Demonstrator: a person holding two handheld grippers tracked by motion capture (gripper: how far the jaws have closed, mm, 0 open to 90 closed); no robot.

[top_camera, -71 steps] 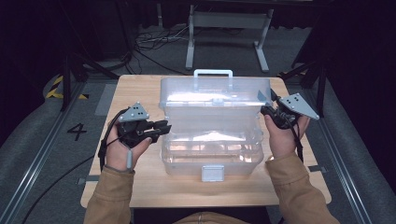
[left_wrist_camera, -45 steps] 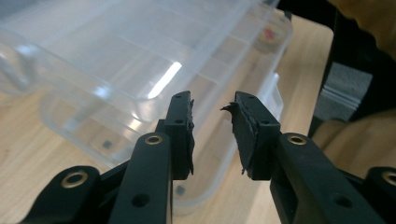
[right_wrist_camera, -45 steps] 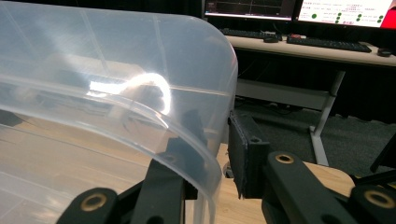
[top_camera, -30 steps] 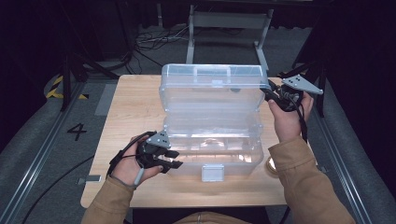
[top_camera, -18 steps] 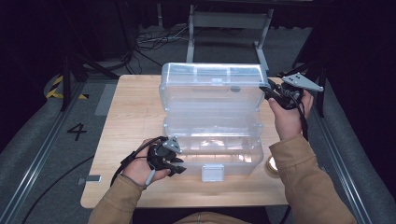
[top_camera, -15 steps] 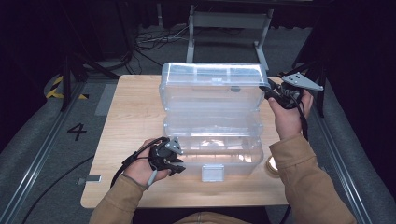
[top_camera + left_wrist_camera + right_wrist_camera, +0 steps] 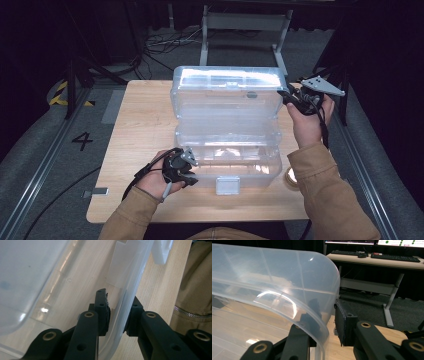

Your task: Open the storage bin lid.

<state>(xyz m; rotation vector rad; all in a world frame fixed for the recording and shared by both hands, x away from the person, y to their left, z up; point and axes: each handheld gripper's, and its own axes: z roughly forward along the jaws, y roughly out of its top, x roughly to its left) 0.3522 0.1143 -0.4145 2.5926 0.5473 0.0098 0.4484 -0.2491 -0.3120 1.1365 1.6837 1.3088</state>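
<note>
A clear plastic box [image 7: 227, 162] stands on the wooden table [image 7: 145, 115] with its lid [image 7: 227, 95] swung up and back. My left gripper [image 7: 192, 177] is at the box's front left corner. Its jaws have just been closing, and they straddle the box's thin wall [image 7: 132, 277], one inside and one outside, in the left gripper [image 7: 117, 312] view. My right gripper [image 7: 286, 96] holds the raised lid at its right end. In the right gripper [image 7: 325, 315] view one jaw shows through the lid [image 7: 274, 277] and the other presses from outside.
A white latch [image 7: 225, 185] sits on the middle of the box's front. A small round pale object [image 7: 290, 175] lies on the table right of the box. A metal frame [image 7: 245, 20] stands beyond the table, and a desk with keyboards [image 7: 374, 257] farther off.
The lid has gone from shut to raised, in the right gripper. My left hand came from the box's left side down to its front left corner, and its jaws closed on the wall.
</note>
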